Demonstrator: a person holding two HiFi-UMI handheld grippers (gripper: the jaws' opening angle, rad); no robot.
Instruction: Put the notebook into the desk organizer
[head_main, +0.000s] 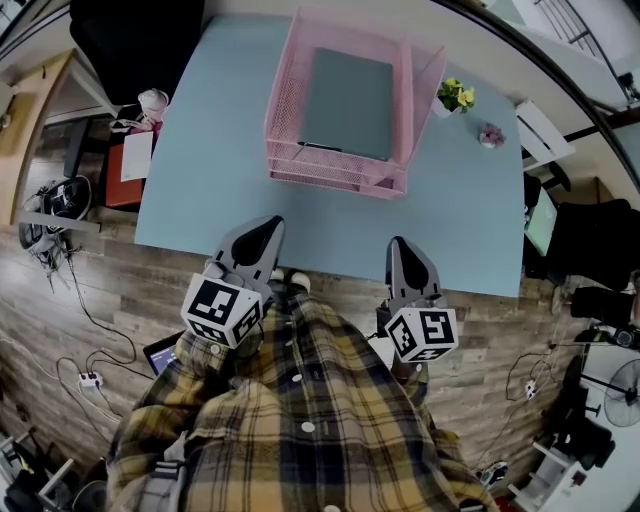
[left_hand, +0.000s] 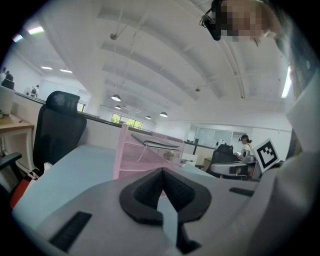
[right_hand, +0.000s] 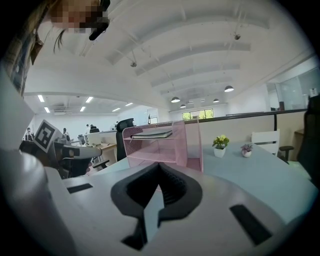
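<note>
The grey-green notebook (head_main: 348, 102) lies flat on the top tier of the pink mesh desk organizer (head_main: 290, 120), which stands at the far middle of the light blue table (head_main: 200, 170). In the gripper views the notebook (left_hand: 159, 144) (right_hand: 152, 134) rests on the organizer's (left_hand: 127, 155) (right_hand: 175, 145) upper shelf. My left gripper (head_main: 268, 228) is shut and empty at the table's near edge, well short of the organizer. My right gripper (head_main: 400, 246) is also shut and empty, beside it to the right. Both are held close to the person's plaid shirt.
A small potted plant with yellow flowers (head_main: 455, 96) and a smaller pink one (head_main: 490, 134) stand right of the organizer. A black office chair (left_hand: 57, 130) is at the table's far left. Cables and a power strip (head_main: 90, 380) lie on the wooden floor.
</note>
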